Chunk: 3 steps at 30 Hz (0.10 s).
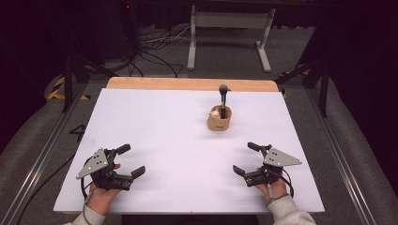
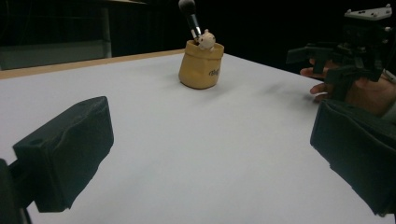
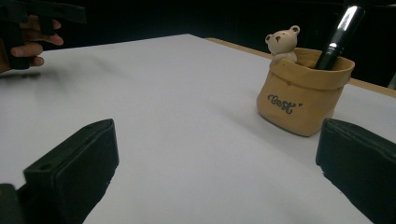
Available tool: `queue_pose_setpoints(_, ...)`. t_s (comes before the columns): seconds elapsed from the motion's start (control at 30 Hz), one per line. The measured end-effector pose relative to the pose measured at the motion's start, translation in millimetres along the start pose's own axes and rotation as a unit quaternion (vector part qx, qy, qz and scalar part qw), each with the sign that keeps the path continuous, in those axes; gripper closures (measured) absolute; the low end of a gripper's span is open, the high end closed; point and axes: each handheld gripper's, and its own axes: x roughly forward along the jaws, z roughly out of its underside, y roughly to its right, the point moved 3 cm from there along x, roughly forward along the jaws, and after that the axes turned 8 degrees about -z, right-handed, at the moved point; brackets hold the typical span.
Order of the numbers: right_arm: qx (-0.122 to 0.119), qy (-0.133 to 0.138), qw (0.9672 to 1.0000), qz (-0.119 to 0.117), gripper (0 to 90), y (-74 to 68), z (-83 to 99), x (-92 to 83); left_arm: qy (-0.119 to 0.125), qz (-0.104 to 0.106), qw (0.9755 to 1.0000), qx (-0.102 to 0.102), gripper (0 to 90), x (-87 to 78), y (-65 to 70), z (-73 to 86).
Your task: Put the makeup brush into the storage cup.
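Observation:
A small tan sack-shaped pot stands upright on the white table, right of the middle toward the back. A little bear figure sits on its rim, and a dark makeup brush leans out of it, bristles up. My left gripper rests open near the front left edge, with nothing between its jaws. At the front right my right gripper is open too and holds nothing. Both lie well short of the pot.
The white sheet covers a wooden tabletop whose bare strip shows along the far edge. Beyond it a white metal stand and cables sit on the floor. Metal rails run along both sides.

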Motion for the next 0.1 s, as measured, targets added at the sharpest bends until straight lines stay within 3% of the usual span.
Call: queue_pose_setpoints(0.1, 0.002, 0.002, 1.0, 0.0, 0.0, 0.5, -0.4, -0.6, 0.004, 0.001, 1.0, 0.0, 0.0, -0.3, -0.5, 0.1)
